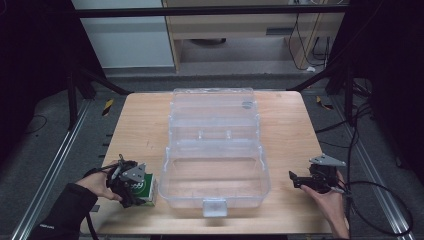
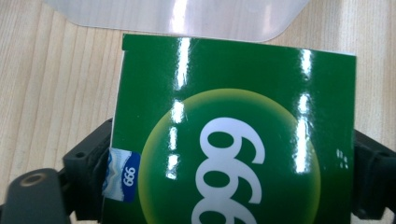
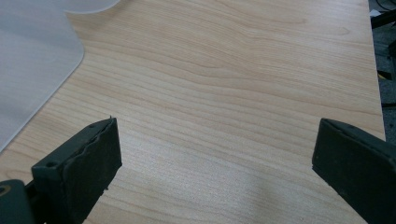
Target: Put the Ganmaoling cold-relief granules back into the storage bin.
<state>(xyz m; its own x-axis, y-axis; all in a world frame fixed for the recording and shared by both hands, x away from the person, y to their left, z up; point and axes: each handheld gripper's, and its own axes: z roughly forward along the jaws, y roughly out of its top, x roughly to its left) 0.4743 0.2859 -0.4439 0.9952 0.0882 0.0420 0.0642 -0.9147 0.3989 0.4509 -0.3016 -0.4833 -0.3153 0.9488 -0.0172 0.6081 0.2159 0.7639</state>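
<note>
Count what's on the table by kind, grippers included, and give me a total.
Clear box: 1
Green box: 1
Grippers: 2, left gripper and right gripper
Total: 4

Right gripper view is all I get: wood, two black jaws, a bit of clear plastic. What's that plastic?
Observer: It's a clear storage box in mid-table, lid open and lying back.
Operator: Is anything in it?
Observer: It looks empty from the high view.
Operator: What's the other hand doing?
Observer: The left gripper has its jaws on either side of a green carton printed with 999, beside the box's left wall on the wooden table.
</note>
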